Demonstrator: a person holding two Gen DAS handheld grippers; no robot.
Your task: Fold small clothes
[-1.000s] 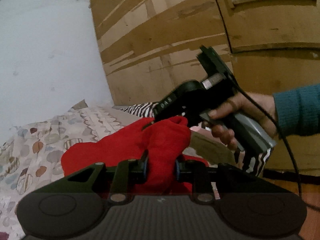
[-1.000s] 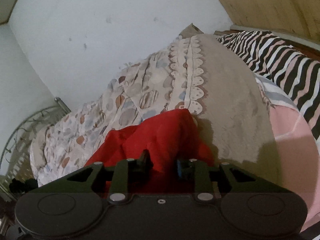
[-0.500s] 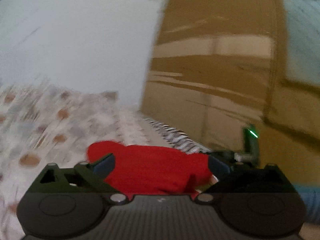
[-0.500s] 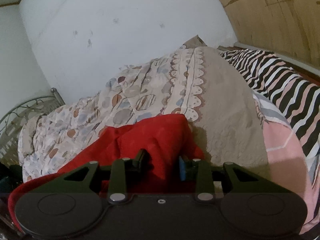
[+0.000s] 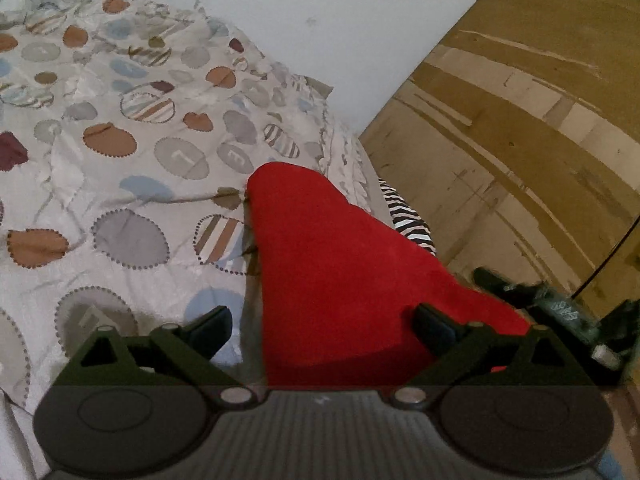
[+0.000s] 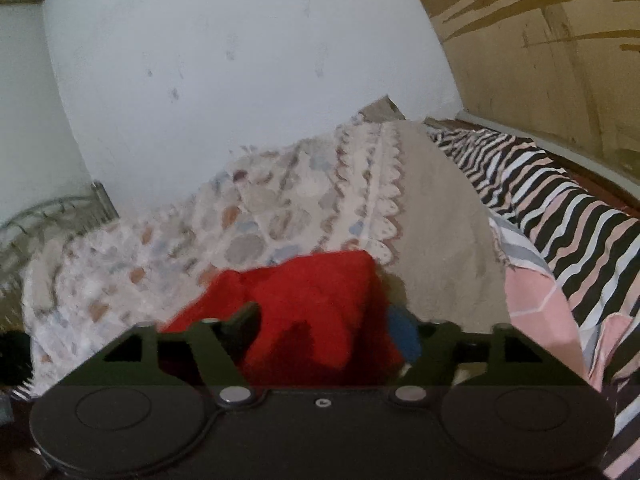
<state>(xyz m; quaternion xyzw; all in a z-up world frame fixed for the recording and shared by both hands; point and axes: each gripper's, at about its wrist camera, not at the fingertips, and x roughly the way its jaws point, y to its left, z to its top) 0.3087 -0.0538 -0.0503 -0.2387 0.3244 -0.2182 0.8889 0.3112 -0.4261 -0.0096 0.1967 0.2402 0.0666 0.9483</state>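
A red garment (image 5: 332, 264) lies folded on the patterned bedspread (image 5: 120, 152). In the left wrist view my left gripper (image 5: 324, 326) is open, its fingers spread wide over the near end of the cloth, holding nothing. The right gripper's black body (image 5: 556, 308) shows at the cloth's right corner. In the right wrist view the red garment (image 6: 320, 304) bunches between the fingers of my right gripper (image 6: 330, 328), whose jaws stand well apart around it, open. The picture there is blurred.
A wooden wardrobe (image 5: 520, 128) stands to the right of the bed. A zebra-striped blanket (image 6: 552, 200) and a pink cloth (image 6: 536, 304) lie on the bed's right side. A white wall (image 6: 240, 60) is behind. A metal bed frame (image 6: 52, 216) is at the left.
Both grippers were shut on the red garment a second ago. The left one opened first and swung left over the bed; the right one has just opened too.
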